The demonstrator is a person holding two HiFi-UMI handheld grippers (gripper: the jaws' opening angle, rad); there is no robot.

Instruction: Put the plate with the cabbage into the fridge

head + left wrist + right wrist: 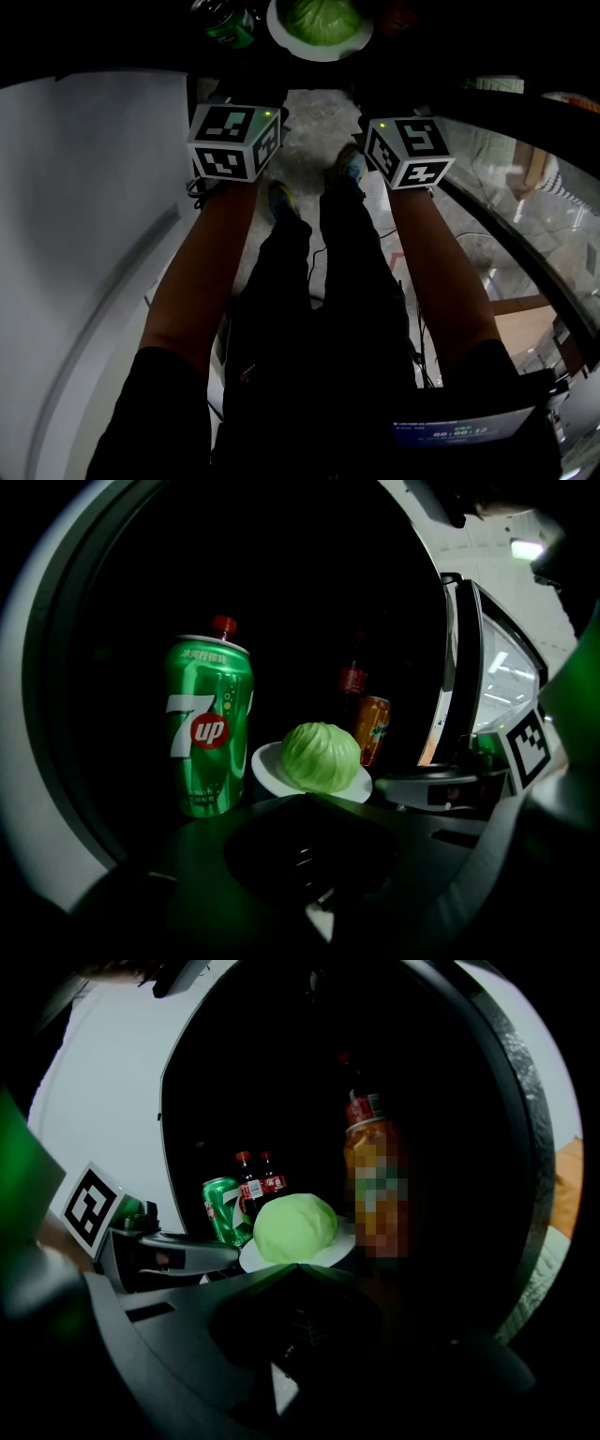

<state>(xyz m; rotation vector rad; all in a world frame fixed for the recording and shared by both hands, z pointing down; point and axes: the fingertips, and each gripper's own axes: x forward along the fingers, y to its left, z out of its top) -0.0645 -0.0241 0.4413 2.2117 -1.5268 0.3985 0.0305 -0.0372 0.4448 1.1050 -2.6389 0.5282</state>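
Note:
The white plate point(319, 42) with the green cabbage point(323, 19) sits inside the dark fridge, at the top of the head view. From the left gripper view the cabbage point(321, 756) lies on the plate point(267, 766) just beyond my left gripper point(305, 799), whose jaws meet in a point at the plate's near rim. My right gripper point(295, 1267) looks the same, its tip at the rim of the plate point(337, 1246) under the cabbage point(294, 1228). Whether either tip touches the plate is hidden. Both marker cubes point(234, 141) point(408, 150) hover in front of the fridge.
A green 7up can point(208, 728) stands left of the plate. An orange can point(373, 728) and dark bottles point(258, 1183) stand behind it, a tall orange bottle point(375, 1185) to its right. The glass fridge door point(487, 686) hangs open on the right.

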